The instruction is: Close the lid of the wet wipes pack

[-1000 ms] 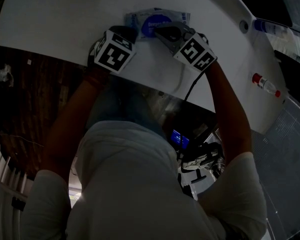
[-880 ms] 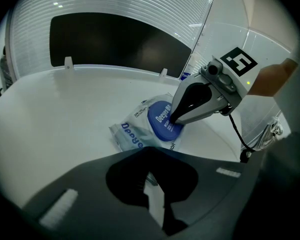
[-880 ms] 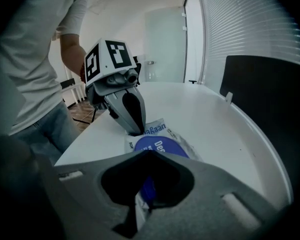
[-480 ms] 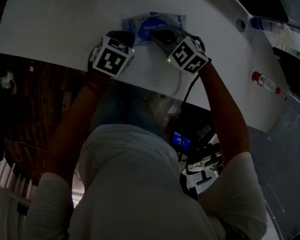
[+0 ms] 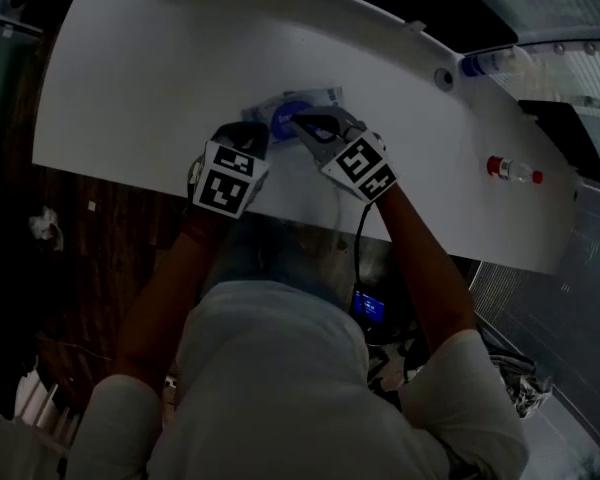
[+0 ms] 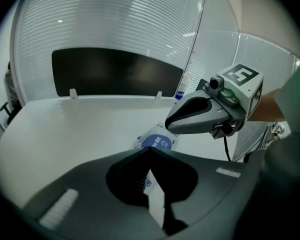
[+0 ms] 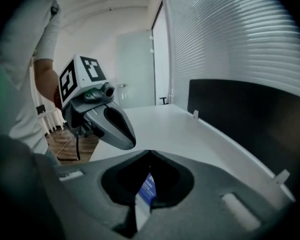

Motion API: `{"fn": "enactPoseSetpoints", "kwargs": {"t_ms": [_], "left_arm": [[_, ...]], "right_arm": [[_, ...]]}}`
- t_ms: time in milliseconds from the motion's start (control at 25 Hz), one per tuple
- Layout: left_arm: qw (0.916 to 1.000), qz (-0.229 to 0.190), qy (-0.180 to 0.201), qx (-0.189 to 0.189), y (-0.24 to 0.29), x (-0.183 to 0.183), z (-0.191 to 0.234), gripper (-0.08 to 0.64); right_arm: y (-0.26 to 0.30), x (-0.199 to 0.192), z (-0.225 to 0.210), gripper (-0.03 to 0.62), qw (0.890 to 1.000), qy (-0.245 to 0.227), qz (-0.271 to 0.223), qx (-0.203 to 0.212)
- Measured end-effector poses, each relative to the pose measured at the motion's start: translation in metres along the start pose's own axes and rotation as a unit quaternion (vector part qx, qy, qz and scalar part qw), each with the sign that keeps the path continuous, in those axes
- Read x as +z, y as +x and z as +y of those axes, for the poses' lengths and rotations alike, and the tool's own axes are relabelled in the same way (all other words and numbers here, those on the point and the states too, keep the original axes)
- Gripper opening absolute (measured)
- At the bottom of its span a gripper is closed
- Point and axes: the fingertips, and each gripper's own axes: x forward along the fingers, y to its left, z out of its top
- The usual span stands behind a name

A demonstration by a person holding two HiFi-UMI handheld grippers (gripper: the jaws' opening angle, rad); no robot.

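On the white tabletop (image 5: 150, 58), near its front edge, the wet wipes pack (image 5: 320, 98) is seen lying flat, its round blue lid (image 5: 284, 118) facing up. The left gripper (image 5: 255, 134) is held at the pack's left end and the right gripper (image 5: 302, 123) is brought in from the right, its tip over the blue lid. In the left gripper view the jaws are pressed together at their tips, and the pack is seen just beyond them and through the opening behind the tips. In the right gripper view the jaws are likewise drawn together, with a strip of the pack's blue print showing through the slit between them; nothing can be seen to be pinched by either pair. Well off to the right, a red-capped bottle (image 5: 510, 169) and a blue-capped bottle (image 5: 490, 63) are seen lying on the tabletop. Compared with a second ago, much more of the tabletop is taken in, so pack and grippers are shown smaller and lower in the head view. Both grippers have been kept at the pack, and the right tip appears to have been carried a little further across the lid.
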Motion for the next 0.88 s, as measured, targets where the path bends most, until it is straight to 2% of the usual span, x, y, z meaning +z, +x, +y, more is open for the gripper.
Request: {"fn": "enactPoseSetpoints", "kwargs": {"t_ms": [160,320,400,520,760,880], "left_arm": [[0.9992,-0.038,0.01,0.012,-0.031,0.031,-0.007,0.0],[0.9973,-0.073,0.0,0.006,-0.064,0.055,-0.029,0.0],[0.9954,-0.096,-0.008,0.002,-0.08,0.067,-0.044,0.0],[0.9909,-0.135,0.0,-0.002,-0.1,0.087,-0.065,0.001],[0.979,-0.203,0.01,-0.011,-0.147,0.108,-0.103,0.002],[0.9729,-0.23,0.011,-0.017,-0.163,0.111,-0.116,0.002]], "right_arm": [[-0.031,0.041,-0.001,0.0,0.997,0.037,-0.055,-0.037],[-0.07,0.079,0.01,0.002,0.988,0.077,-0.108,-0.082],[-0.088,0.09,0.018,0.002,0.981,0.104,-0.127,-0.102],[-0.114,0.112,0.025,0.002,0.969,0.12,-0.16,-0.146],[-0.167,0.141,0.054,0.001,0.946,0.11,-0.202,-0.227],[-0.192,0.148,0.066,0.001,0.933,0.124,-0.227,-0.248]]}}
